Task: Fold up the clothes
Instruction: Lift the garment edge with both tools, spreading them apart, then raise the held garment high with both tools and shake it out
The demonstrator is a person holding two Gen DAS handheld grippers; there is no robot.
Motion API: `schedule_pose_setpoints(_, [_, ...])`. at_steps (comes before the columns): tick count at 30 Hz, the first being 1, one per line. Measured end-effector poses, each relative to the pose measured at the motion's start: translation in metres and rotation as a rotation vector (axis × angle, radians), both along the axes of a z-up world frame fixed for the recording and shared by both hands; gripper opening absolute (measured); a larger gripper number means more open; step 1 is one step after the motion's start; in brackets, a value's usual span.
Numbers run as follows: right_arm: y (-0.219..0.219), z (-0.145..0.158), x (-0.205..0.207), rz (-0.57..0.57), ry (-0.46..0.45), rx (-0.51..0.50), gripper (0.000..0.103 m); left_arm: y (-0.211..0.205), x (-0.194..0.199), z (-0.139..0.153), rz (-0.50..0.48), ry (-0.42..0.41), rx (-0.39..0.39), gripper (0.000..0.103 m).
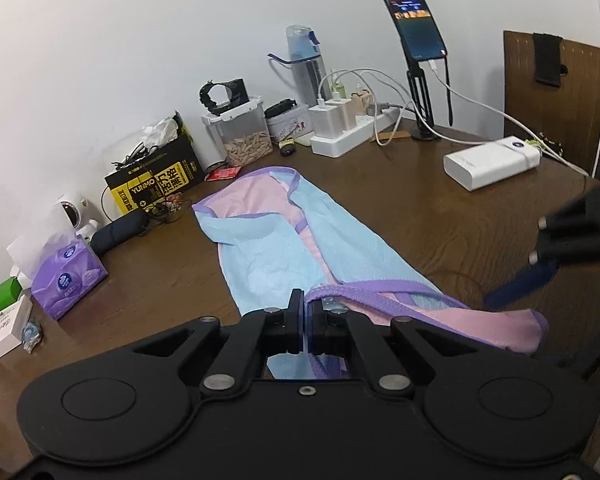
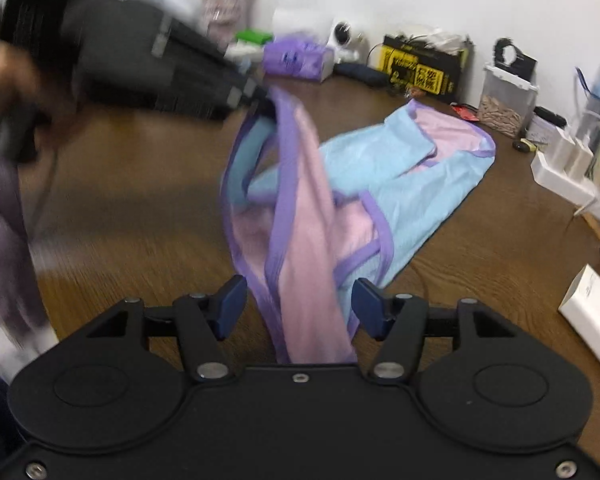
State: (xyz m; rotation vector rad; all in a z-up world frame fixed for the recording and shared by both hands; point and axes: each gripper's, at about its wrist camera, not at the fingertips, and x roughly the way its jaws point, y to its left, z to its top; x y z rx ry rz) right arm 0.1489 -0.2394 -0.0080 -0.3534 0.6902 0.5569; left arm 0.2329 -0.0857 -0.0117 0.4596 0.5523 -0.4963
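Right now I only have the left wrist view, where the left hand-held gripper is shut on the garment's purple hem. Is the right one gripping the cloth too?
Observer: No. The right hand-held gripper is open. The garment runs between its blue pads, but they stand apart and do not press it.
Operator: Is the hem I'm holding actually off the table?
Observer: Yes. In the right wrist view the left hand-held gripper holds the hem raised above the table, and the cloth drapes down from it.
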Motion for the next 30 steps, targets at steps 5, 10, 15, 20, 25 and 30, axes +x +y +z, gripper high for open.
schedule_pose_setpoints(5, [0.03,0.002,-0.016,-0.111,-0.214,-0.248,0.064,-0.001,0.008,0.005,0.013,0.051,-0.051,0.002])
schedule_pose_setpoints(10, [0.059,-0.009,-0.011,-0.131,-0.271,-0.319,0.063,-0.021,0.015,0.011,-0.017,0.084,-0.11,0.002])
schedule_pose_setpoints(15, [0.017,0.0,-0.006,-0.302,-0.219,-0.216,0.063,-0.015,0.023,0.004,0.006,0.098,-0.086,0.002])
schedule_pose_setpoints(20, [-0.004,-0.002,-0.002,-0.388,-0.213,-0.217,0.063,-0.021,0.029,-0.007,-0.017,0.139,-0.084,0.002])
schedule_pose_setpoints(25, [0.0,-0.007,-0.009,-0.373,-0.209,-0.252,0.06,-0.021,0.028,-0.017,-0.021,0.141,-0.056,0.002])
schedule_pose_setpoints(30, [-0.004,-0.001,-0.007,-0.386,-0.211,-0.236,0.059,-0.015,0.036,-0.016,-0.008,0.151,-0.069,0.002])
